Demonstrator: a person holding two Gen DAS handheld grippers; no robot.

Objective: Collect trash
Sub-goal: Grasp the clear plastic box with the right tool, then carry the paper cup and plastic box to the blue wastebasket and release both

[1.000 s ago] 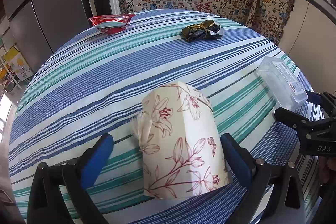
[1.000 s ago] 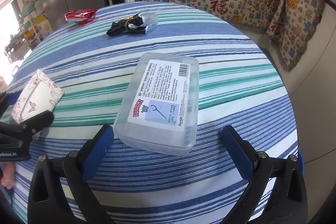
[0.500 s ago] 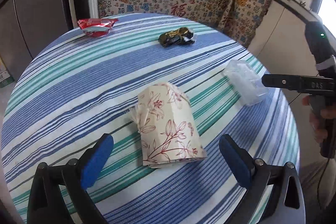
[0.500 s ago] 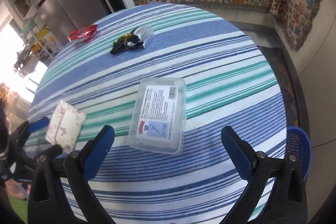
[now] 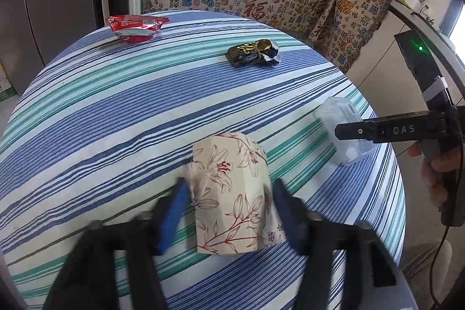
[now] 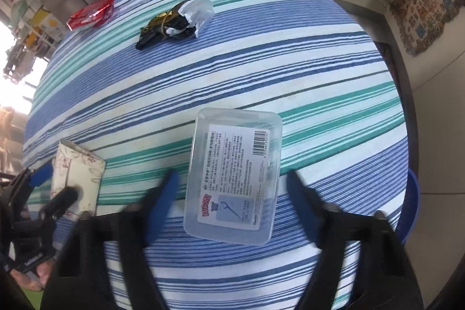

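Trash lies scattered on a round counter (image 5: pixel 116 112) under a blue, green and white striped cloth. The left gripper (image 5: pixel 229 211) points steeply down at a floral paper packet (image 5: pixel 232 193) near the front edge; its jaws are closing, with the packet between them, and the blue pad on the left looks to be just meeting the packet's frayed edge while the other pad sits just beside the far side. The right gripper (image 6: pixel 232 202) hangs over a clear plastic box (image 6: pixel 235 176) with a printed label, its jaws also closing on either side of the box but not yet pressing it. Farther back lie a crumpled black and gold wrapper (image 5: pixel 252 53) and a red snack packet (image 5: pixel 135 28), well apart and untouched.

To do this step well, each gripper probably needs to stay centred across the narrow width of its item. The soft paper packet may buckle, so a gentle squeeze seems wise; the smooth box could slip, so firm contact on its straight sides should come before any lift.
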